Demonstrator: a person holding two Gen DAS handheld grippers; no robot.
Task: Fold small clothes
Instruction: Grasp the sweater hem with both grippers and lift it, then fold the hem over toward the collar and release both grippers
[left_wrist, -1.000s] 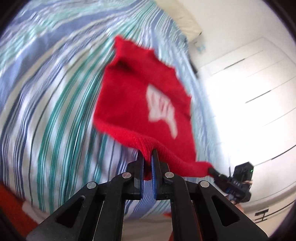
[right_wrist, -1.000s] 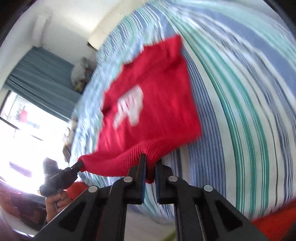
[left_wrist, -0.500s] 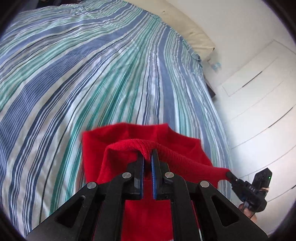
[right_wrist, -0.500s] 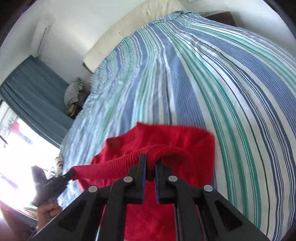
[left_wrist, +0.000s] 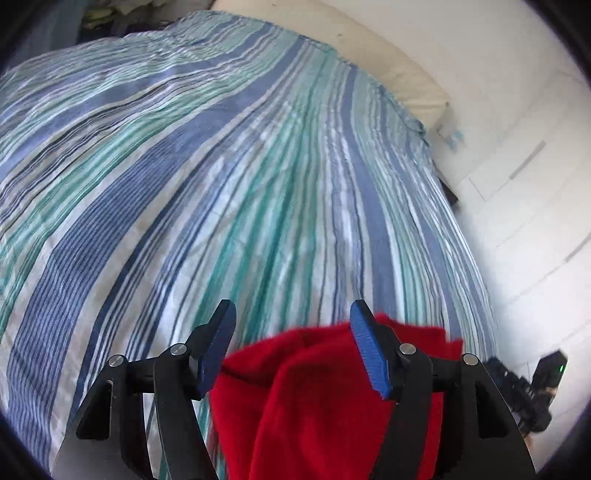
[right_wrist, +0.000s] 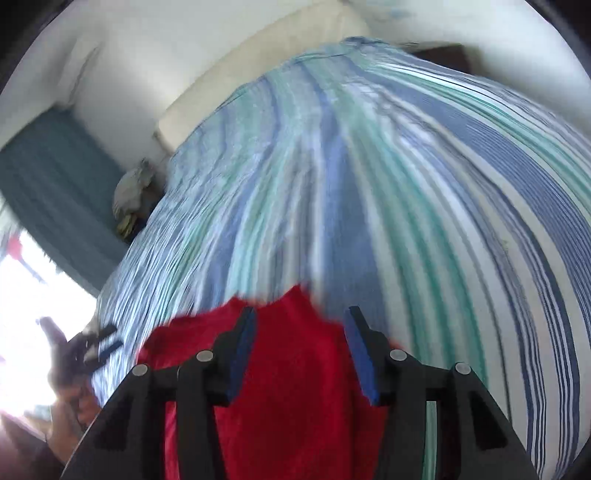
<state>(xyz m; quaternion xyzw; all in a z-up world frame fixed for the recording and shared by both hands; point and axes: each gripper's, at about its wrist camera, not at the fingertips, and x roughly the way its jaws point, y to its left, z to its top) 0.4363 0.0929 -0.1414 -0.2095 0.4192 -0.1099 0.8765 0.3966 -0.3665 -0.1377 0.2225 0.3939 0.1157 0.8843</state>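
A red knitted garment (left_wrist: 314, 387) lies bunched at the near edge of the striped bed (left_wrist: 258, 184). My left gripper (left_wrist: 293, 317) has its jaws opening, with the blue pads apart and the red cloth loose below and between them. In the right wrist view the same red garment (right_wrist: 295, 369) lies under my right gripper (right_wrist: 299, 319), whose jaws are also opening; the pads do not press on the cloth. The right gripper (left_wrist: 532, 384) shows at the left wrist view's right edge. The left gripper (right_wrist: 96, 343) shows blurred at the right wrist view's left.
A blue, teal and white striped cover spreads far ahead to a cream headboard (left_wrist: 388, 62). White cupboard doors (left_wrist: 535, 203) stand to the right of the bed. A teal curtain (right_wrist: 55, 177) and a bright window are on the left in the right wrist view.
Both grippers pulled the red garment back toward the near bed edge, folding it over itself, then opened and let go of its hem.
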